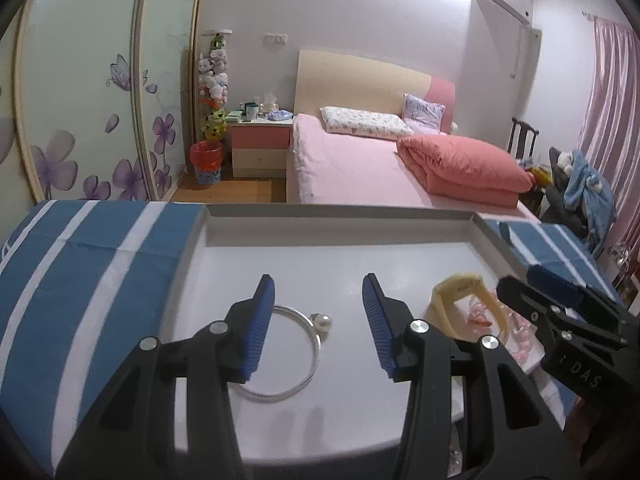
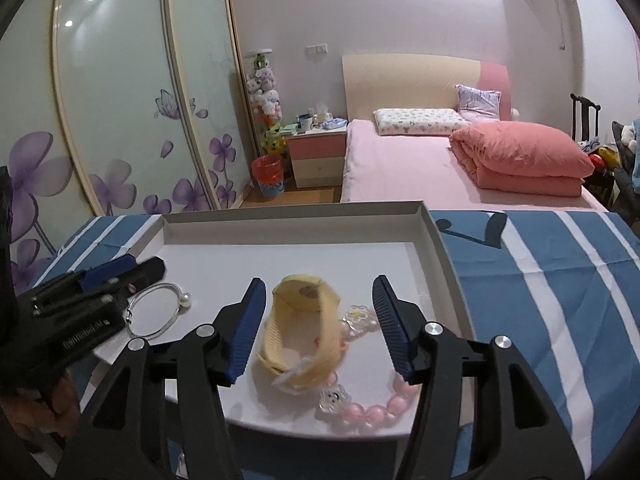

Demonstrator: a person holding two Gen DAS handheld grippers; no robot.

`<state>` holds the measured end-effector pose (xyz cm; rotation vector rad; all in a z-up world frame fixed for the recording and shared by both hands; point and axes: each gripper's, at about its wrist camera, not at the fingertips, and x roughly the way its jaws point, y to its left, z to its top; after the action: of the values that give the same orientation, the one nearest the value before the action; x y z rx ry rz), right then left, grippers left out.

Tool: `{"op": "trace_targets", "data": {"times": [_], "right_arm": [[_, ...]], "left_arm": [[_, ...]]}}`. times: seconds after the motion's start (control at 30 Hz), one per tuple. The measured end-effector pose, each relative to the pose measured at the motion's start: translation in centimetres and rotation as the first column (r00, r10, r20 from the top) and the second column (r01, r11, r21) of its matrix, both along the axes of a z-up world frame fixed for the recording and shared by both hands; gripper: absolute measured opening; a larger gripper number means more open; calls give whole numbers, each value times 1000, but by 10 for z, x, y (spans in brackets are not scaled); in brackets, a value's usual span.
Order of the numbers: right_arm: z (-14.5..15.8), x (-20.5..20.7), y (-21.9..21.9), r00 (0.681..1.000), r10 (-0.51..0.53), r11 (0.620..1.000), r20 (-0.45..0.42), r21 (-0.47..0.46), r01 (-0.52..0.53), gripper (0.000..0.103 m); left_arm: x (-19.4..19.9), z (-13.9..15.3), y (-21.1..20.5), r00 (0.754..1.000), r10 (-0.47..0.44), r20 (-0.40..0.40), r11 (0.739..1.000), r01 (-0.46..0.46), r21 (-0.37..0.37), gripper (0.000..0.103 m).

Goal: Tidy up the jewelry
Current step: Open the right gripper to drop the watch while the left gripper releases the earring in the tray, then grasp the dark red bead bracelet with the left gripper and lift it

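Observation:
A white shallow tray (image 1: 328,224) (image 2: 436,232) lies on a blue and white striped cloth. In it lie a silver bangle with a pearl (image 1: 304,344) (image 2: 160,312), a yellow band (image 1: 464,300) (image 2: 304,332) and a pink bead bracelet with clear flower charms (image 2: 360,400) (image 1: 524,344). My left gripper (image 1: 318,320) is open over the bangle, its left finger covering part of the ring. My right gripper (image 2: 320,324) is open around the yellow band, apart from it. Each gripper also shows in the other's view, the right one (image 1: 560,312) and the left one (image 2: 100,280).
The striped cloth (image 1: 80,272) (image 2: 560,280) covers the surface on both sides of the tray. Beyond it are a pink bed (image 2: 440,160), a nightstand (image 2: 316,152), a red bin (image 1: 206,160) and a sliding wardrobe with purple flowers (image 2: 120,120).

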<state>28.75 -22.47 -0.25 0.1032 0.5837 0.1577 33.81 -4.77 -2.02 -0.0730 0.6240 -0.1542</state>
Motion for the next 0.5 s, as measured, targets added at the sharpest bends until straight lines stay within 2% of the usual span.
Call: {"op": "trace_targets", "data": {"times": [0.13, 0.23, 0.5], "right_arm": [[11, -23, -7, 1000, 0, 1000, 25, 7, 0, 57], [19, -45, -9, 999, 5, 1000, 44, 2, -5, 57], [23, -105, -4, 998, 27, 999, 59, -23, -26, 57]], "left_arm": [[-22, 15, 15, 1000, 6, 26, 1000, -5, -9, 46], [-46, 18, 23, 1000, -6, 24, 1000, 5, 23, 46], [-94, -11, 28, 987, -105, -121, 990, 115, 76, 46]]}}
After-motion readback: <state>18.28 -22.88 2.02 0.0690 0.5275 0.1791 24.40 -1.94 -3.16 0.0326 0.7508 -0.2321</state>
